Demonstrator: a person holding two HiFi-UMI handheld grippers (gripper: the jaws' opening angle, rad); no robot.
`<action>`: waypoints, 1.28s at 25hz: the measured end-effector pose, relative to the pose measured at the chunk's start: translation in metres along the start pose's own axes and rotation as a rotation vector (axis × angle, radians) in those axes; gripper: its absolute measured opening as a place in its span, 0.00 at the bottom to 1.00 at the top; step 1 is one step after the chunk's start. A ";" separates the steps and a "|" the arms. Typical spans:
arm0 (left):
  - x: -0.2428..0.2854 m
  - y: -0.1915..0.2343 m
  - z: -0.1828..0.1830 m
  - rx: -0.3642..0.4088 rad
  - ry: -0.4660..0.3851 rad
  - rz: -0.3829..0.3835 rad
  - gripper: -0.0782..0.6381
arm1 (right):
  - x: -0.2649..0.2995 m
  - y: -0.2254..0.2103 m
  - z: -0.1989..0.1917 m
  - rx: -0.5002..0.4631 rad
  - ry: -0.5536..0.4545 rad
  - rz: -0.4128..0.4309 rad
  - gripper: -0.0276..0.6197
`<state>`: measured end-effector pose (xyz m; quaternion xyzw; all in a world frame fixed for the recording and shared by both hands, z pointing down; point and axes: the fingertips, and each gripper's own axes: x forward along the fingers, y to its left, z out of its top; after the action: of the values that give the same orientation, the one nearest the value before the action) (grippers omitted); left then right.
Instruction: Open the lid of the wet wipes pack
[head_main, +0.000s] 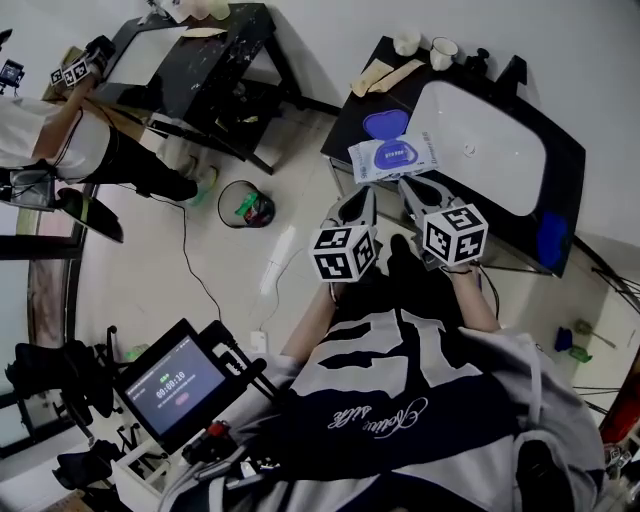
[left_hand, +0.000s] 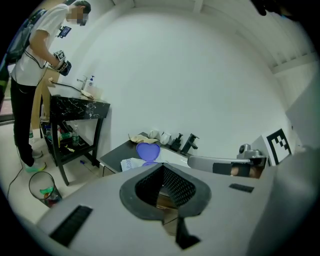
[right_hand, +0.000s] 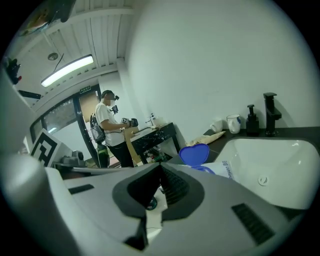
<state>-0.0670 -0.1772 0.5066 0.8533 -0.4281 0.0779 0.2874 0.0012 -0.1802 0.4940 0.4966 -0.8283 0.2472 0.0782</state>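
At counter (head_main: 347, 122) edge beside sink (head_main: 490, 150): wet wipes pack (head_main: 393, 158), judged light, soft, slippery; stiff lid (head_main: 386, 124) stood open, grippable at rim; left gripper (head_main: 361, 203), right gripper (head_main: 416, 190) clenched empty.

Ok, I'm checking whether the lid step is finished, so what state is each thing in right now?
wet wipes pack: lying beside the sink, not held.
lid: open, flipped up.
left gripper: shut, empty, clear of the pack.
right gripper: shut, empty, clear of the pack.
screen: lit.
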 end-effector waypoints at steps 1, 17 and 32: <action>-0.004 -0.004 -0.002 0.000 0.000 -0.007 0.11 | -0.005 0.002 -0.003 0.008 -0.001 -0.003 0.04; -0.040 -0.065 -0.019 -0.040 -0.096 0.063 0.11 | -0.083 0.006 -0.030 -0.006 0.018 0.054 0.04; -0.083 -0.170 -0.099 -0.107 -0.126 0.202 0.11 | -0.192 0.003 -0.069 -0.044 0.044 0.219 0.04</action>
<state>0.0244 0.0148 0.4848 0.7924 -0.5327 0.0297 0.2957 0.0859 0.0052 0.4807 0.3958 -0.8810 0.2468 0.0797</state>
